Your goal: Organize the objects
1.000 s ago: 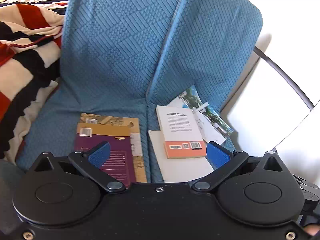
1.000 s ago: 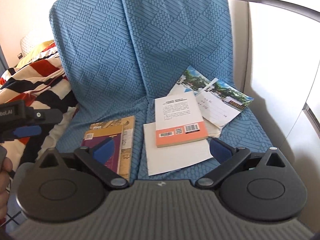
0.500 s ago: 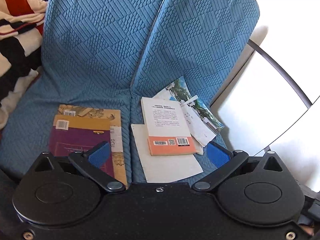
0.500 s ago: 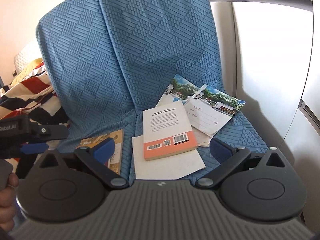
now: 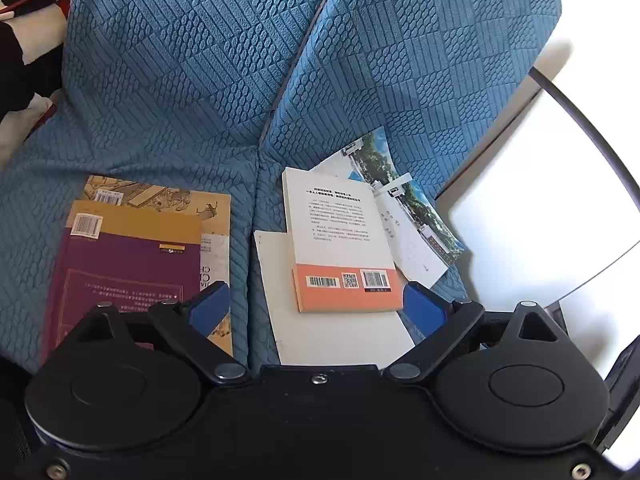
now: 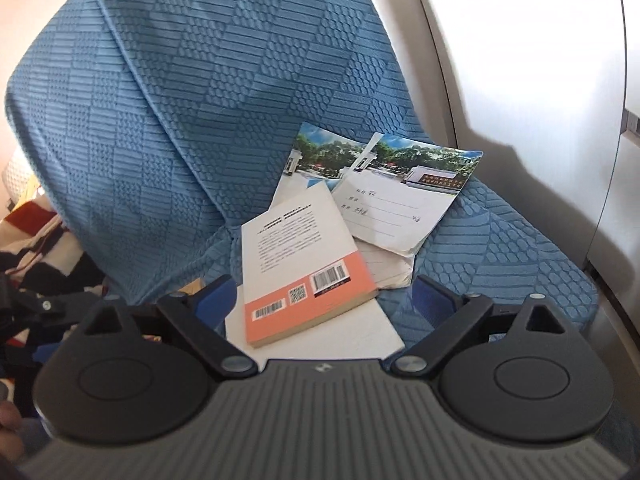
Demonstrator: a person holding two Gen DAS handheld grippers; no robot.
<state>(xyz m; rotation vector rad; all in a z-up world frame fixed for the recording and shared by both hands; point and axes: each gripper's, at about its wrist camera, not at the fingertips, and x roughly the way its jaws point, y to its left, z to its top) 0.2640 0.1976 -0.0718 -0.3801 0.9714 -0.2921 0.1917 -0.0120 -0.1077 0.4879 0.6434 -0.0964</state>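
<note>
A white book with an orange band (image 5: pixel 340 240) (image 6: pixel 304 264) lies on a white booklet (image 5: pixel 340 336) on the right half of the blue seat. Behind it, two photo-cover notebooks (image 5: pixel 416 232) (image 6: pixel 400 208) overlap. On the left half, a purple book with a yellow top (image 5: pixel 128 268) rests on a tan illustrated book (image 5: pixel 168 200). My left gripper (image 5: pixel 316 304) hovers over the orange band, its jaws wide and closing, the pads touching nothing. My right gripper (image 6: pixel 324 296) hangs over the same book's near end, also closing, with no pad contact.
The textured blue cover (image 5: pixel 180 80) runs up the backrest behind the books. A striped red, black and white blanket (image 5: pixel 24 20) lies off the seat's left side. A white panel with a dark curved rail (image 5: pixel 580 112) borders the right. A hand (image 6: pixel 8 432) shows at the lower left.
Both grippers have come down and nearer to the books, which now look larger. The right view has rolled, and the purple and tan books have slipped out of it.
</note>
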